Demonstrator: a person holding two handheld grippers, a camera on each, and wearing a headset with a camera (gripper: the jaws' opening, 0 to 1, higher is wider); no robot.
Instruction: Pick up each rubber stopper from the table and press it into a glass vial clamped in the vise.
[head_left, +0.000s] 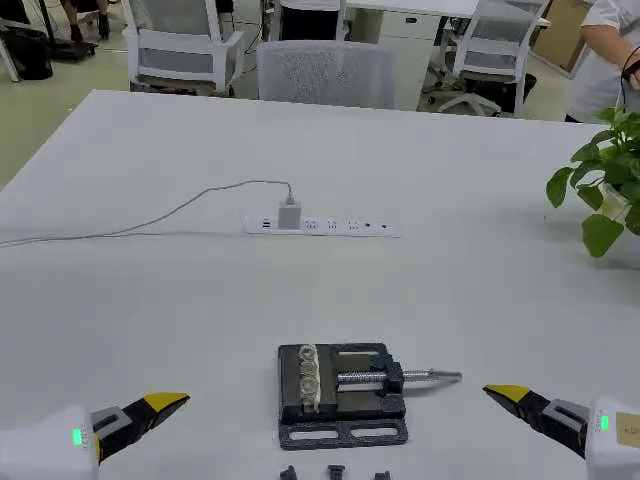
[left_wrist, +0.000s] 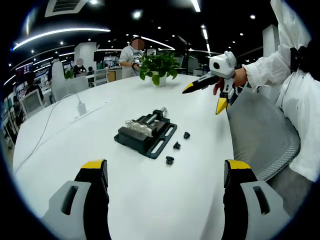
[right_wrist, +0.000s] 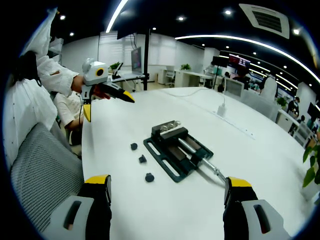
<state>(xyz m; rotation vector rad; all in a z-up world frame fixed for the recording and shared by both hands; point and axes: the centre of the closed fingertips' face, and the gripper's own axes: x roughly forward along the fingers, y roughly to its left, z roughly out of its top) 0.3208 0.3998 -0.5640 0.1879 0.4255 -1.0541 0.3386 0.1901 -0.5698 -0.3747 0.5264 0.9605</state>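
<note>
**Open-plan office around you**

You face a broad white table (head_left: 150, 300); a power strip (head_left: 320, 226) with a grey cable (head_left: 100, 235) lies at centre frame. Grey office chairs (head_left: 325, 72) line the top edge, and a potted plant (head_left: 600, 180) sits at right. Strip lights (right_wrist: 235, 39) cross the dark ceiling (right_wrist: 200, 20).

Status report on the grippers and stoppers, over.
Left gripper open, empty; right gripper open, empty. Three stoppers loose on table beside vise. Vials clamped. Nothing in the way.
</note>
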